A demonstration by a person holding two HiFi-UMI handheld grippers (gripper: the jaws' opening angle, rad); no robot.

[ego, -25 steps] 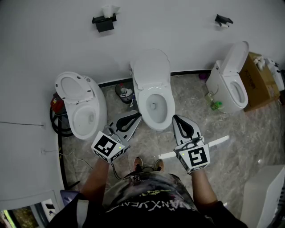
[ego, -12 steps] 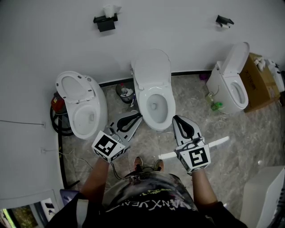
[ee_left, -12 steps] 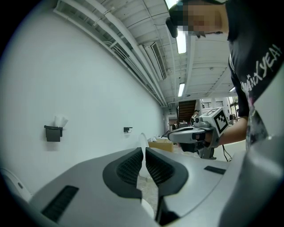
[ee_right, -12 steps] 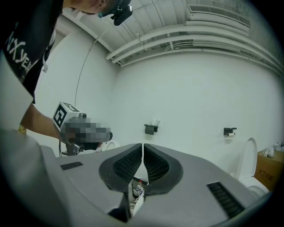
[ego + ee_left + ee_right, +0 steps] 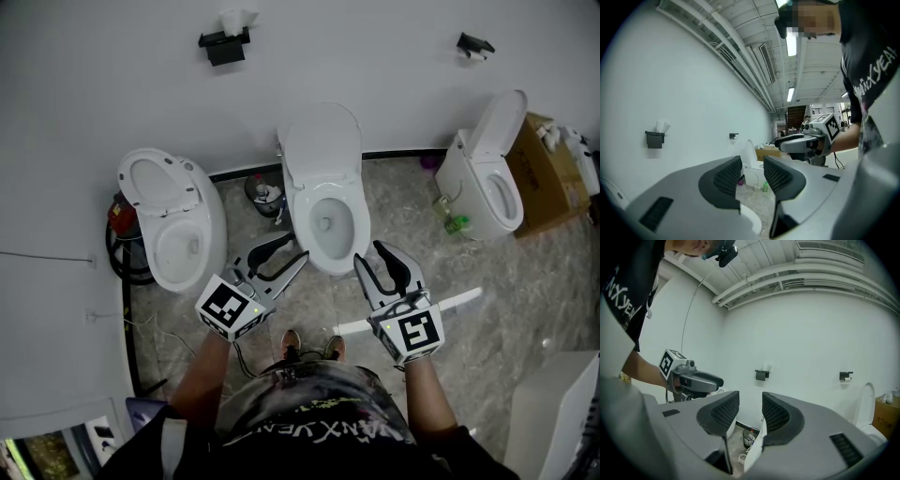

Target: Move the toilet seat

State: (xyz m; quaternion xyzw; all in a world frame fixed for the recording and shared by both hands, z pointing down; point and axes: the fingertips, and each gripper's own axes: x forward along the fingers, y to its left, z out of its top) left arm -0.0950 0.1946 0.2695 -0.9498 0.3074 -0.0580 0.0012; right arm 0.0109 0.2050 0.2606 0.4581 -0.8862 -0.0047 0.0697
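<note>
- Head view, centre of the frame: the middle toilet (image 5: 328,261) backs onto the white wall, and the person stands right before its bowl, feet on the marbled floor (image 5: 525,281).
- The toilet seat (image 5: 349,214) is in the middle of the frame. Its ring appears to lie down on the bowl while the lid (image 5: 322,150) leans upright against the wall, though I cannot cleanly separate ring from rim.
- The left hand-held gripper (image 5: 293,247) sits at lower centre-left, just beside the bowl's front left flank and not touching it. Its jaws have just been opening and stand a little apart, with nothing between them. Its own view shows only floor and a far toilet through the gap.
- The right hand-held gripper (image 5: 369,253) mirrors it at lower centre-right, just off the bowl's front right. Its jaws have also just been opening and hold nothing; only wall and floor clutter show between the pads.
- Both are held roughly level and flank the bowl's nose, which I read as readying a reach. Jaws parted ahead of time could slip over the seat's edge.
- Two other toilets, one at left (image 5: 211,234) and one at upper right (image 5: 478,187), stand well apart and seem no part of this.
</note>
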